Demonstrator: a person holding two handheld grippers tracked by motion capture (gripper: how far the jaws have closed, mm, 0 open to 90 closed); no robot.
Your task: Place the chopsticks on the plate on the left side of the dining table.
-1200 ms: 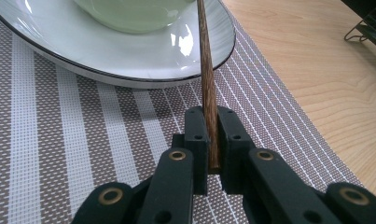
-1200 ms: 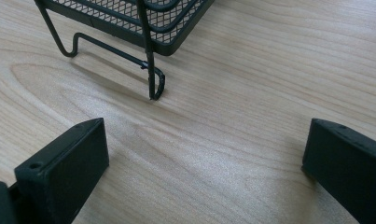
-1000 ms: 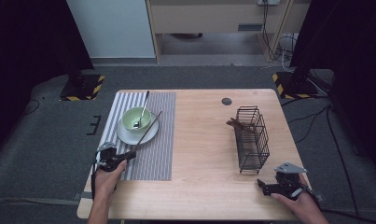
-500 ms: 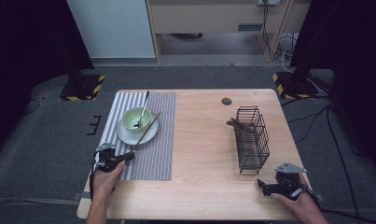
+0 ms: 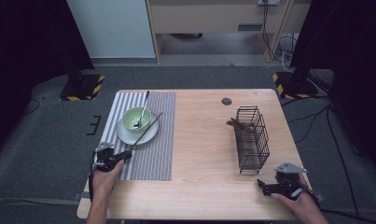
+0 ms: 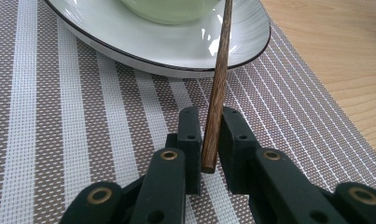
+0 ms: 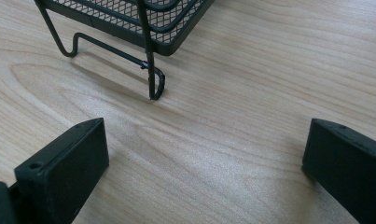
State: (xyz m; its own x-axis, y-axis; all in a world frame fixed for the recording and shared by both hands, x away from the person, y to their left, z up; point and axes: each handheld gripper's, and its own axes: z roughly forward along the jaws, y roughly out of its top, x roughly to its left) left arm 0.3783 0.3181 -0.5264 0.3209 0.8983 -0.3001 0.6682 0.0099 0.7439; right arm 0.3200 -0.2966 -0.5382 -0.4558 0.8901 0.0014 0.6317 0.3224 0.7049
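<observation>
**One chopstick between our left jaws**

One chopstick [image 6: 217, 88] lies between our left gripper's [image 6: 209, 135] jaws, which have just been easing apart; a thin gap shows on each side, so it is released, its near end on the mat [image 6: 73, 121], its far end leaning on the plate [image 6: 143, 46] at twelve o'clock; from above, we see the left gripper [image 5: 112, 157] at seven o'clock of the bowl [image 5: 136, 119], the spoon [image 5: 142, 108] inside it; our right gripper [image 5: 280, 185] rests wide open on the table [image 7: 251, 93], the rack [image 5: 252, 138] at eleven o'clock from it.
</observation>
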